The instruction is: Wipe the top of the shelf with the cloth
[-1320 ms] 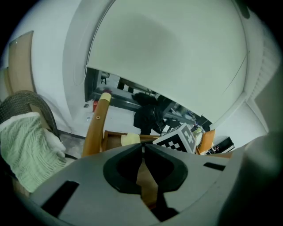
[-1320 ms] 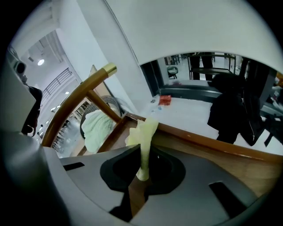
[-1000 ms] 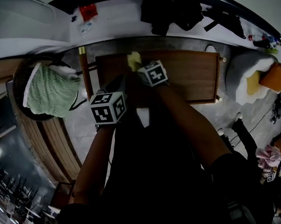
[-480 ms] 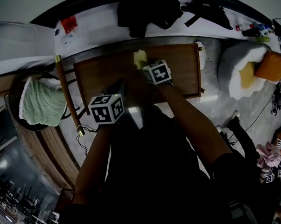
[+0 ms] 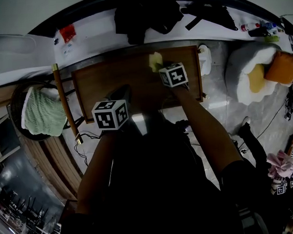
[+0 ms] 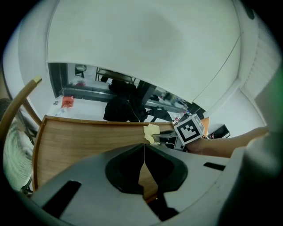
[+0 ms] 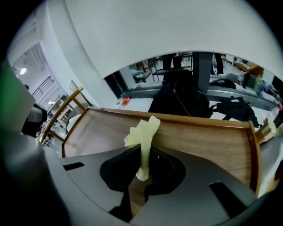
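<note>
The wooden shelf top (image 5: 111, 77) fills the middle of the head view, with a raised rim (image 7: 208, 120). My right gripper (image 5: 160, 69) is shut on a pale yellow cloth (image 5: 155, 61) near the shelf's far edge; the cloth (image 7: 142, 134) stands pinched upright between its jaws. From the left gripper view the cloth (image 6: 151, 133) shows beside the right gripper's marker cube (image 6: 190, 128). My left gripper (image 6: 143, 149) hovers over the shelf's near edge, jaws shut with nothing between them; its marker cube (image 5: 110, 114) shows in the head view.
A wooden pole (image 5: 66, 103) leans at the shelf's left end, beside a round basket holding green fabric (image 5: 39, 111). Dark bags (image 5: 147, 14) lie on the white ledge behind. A white and yellow cushion (image 5: 254, 75) sits on the floor to the right.
The right gripper with the cloth has slid rightward along the shelf's far edge. The head view has shifted, showing more of the shelf's left part. The left gripper has stayed roughly put.
</note>
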`<state>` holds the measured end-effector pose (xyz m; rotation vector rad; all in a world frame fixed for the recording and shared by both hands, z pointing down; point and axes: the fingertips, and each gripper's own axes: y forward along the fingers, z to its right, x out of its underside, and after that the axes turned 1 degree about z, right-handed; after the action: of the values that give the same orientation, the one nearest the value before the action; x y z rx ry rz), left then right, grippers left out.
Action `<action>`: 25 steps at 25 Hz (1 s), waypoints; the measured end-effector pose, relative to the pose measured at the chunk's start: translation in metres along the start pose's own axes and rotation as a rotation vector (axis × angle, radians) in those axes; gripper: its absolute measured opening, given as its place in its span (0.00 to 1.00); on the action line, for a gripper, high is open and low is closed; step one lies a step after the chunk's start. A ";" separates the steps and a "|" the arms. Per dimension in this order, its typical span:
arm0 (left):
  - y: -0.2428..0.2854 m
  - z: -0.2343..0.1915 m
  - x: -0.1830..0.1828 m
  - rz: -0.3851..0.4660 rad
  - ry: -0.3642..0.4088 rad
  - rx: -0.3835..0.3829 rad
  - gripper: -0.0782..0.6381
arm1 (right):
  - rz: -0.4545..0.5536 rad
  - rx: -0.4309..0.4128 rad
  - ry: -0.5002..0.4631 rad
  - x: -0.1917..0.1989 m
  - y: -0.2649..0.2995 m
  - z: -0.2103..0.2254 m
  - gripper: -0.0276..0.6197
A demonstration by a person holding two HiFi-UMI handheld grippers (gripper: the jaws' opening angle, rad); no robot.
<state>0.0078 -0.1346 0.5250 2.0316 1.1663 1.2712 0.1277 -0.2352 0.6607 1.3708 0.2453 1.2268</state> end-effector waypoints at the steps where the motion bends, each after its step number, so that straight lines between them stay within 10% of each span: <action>1: 0.000 0.002 0.001 -0.003 0.000 0.001 0.12 | 0.002 0.005 0.003 0.001 -0.004 0.007 0.11; 25: 0.012 0.048 0.019 -0.075 0.027 0.070 0.12 | 0.033 0.398 0.291 0.018 -0.085 0.154 0.11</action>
<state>0.0589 -0.1229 0.5211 2.0060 1.3041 1.2416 0.2947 -0.2914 0.6434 1.5315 0.7045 1.4577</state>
